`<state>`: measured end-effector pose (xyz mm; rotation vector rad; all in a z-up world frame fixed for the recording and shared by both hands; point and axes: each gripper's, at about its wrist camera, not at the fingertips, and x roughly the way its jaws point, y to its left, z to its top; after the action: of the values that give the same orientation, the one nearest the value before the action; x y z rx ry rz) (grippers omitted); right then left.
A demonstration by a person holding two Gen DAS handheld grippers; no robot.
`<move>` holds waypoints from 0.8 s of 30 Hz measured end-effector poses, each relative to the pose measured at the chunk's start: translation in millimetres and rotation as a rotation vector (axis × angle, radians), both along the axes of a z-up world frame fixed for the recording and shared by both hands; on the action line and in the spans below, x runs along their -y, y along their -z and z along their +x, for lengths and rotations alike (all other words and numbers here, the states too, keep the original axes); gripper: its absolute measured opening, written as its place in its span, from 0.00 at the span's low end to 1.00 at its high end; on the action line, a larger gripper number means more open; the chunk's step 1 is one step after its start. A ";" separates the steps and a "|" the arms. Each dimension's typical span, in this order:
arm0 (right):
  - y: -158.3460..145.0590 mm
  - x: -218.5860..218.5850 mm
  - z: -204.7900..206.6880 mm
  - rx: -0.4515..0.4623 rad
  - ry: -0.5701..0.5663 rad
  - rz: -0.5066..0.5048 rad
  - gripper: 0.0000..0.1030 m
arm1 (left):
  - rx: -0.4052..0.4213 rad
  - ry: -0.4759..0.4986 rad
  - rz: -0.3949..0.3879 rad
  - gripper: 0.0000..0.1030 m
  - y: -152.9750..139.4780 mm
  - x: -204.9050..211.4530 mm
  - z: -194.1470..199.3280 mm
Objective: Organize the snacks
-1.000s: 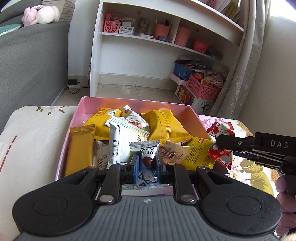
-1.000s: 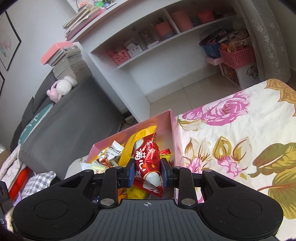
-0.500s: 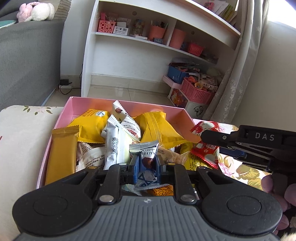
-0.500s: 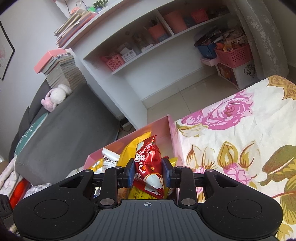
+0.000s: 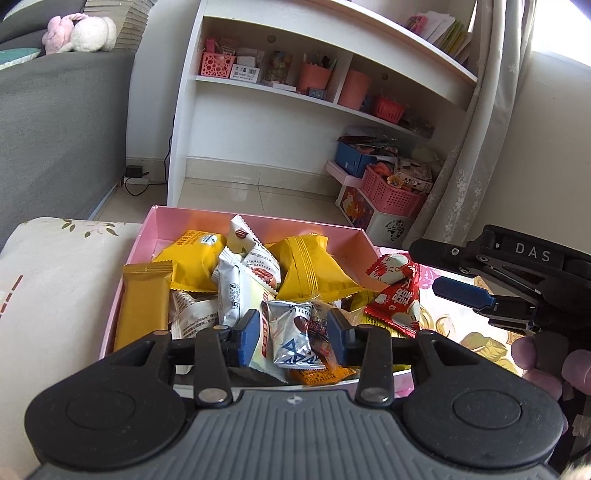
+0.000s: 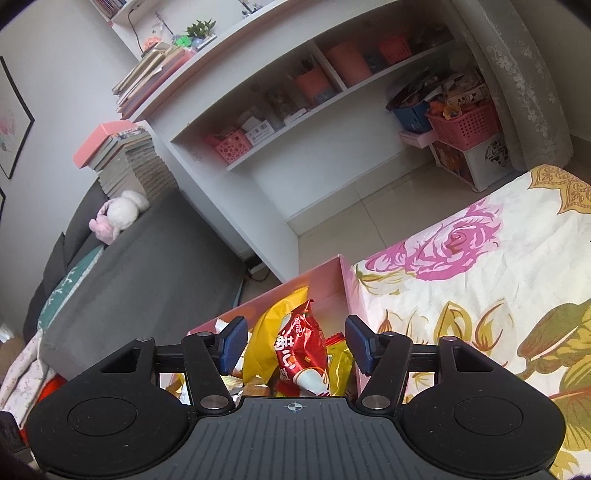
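Both jaws are opening: a crinkly silver foil packet [image 5: 291,334] lies loose between the left gripper [image 5: 293,332] pads, a glossy red wrapper [image 6: 301,349] between the right gripper [image 6: 295,341] pads.

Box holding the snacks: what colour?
Pink box, clearest in the left wrist view.

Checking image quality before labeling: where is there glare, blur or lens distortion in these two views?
Left wrist view: window blown out at top right, shelf unit bowed by the fisheye, snacks sharp. Right wrist view: dark vignette in the corners, flowered cloth brightly lit, pink box readable.
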<state>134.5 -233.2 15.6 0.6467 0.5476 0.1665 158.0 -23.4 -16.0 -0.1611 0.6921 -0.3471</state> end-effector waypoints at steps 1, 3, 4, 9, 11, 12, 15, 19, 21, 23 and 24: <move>-0.9 0.6 -1.3 0.000 0.001 -0.003 0.58 | -0.001 -0.003 -0.002 0.39 -1.5 -1.6 -1.8; -3.9 1.6 -5.6 0.001 -0.003 -0.008 0.62 | -0.002 -0.010 -0.003 0.47 -5.3 -3.3 -5.7; -6.0 1.7 -7.7 0.002 -0.007 -0.011 0.67 | -0.001 -0.014 0.002 0.54 -7.2 -3.6 -8.0; -17.3 -2.8 -22.8 0.001 -0.042 -0.039 0.75 | -0.035 -0.036 0.058 0.68 -15.4 -5.7 -19.1; -20.6 -7.7 -30.3 -0.006 -0.057 -0.068 0.79 | -0.047 -0.048 0.087 0.74 -18.0 -8.6 -25.8; -22.1 -11.1 -35.5 -0.011 -0.068 -0.090 0.80 | -0.055 -0.055 0.095 0.77 -19.1 -11.4 -29.9; -26.8 -22.8 -51.4 -0.014 -0.104 -0.154 0.84 | -0.084 -0.090 0.111 0.89 -22.2 -18.8 -43.0; -27.7 -38.2 -76.4 -0.011 -0.143 -0.227 0.93 | -0.131 -0.133 0.116 0.98 -22.5 -28.3 -60.1; -26.7 -46.2 -86.1 -0.042 -0.162 -0.273 0.94 | -0.154 -0.146 0.132 1.00 -21.0 -31.6 -67.9; -26.2 -52.7 -97.6 -0.059 -0.172 -0.317 0.94 | -0.173 -0.161 0.148 1.00 -19.7 -34.0 -73.8; -26.9 -55.6 -102.6 -0.066 -0.172 -0.338 0.94 | -0.178 -0.165 0.154 1.00 -19.6 -34.3 -76.6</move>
<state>31.9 -177.6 42.5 0.2761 0.6773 0.2092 81.4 11.0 3.6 -0.1029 0.8725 -0.1211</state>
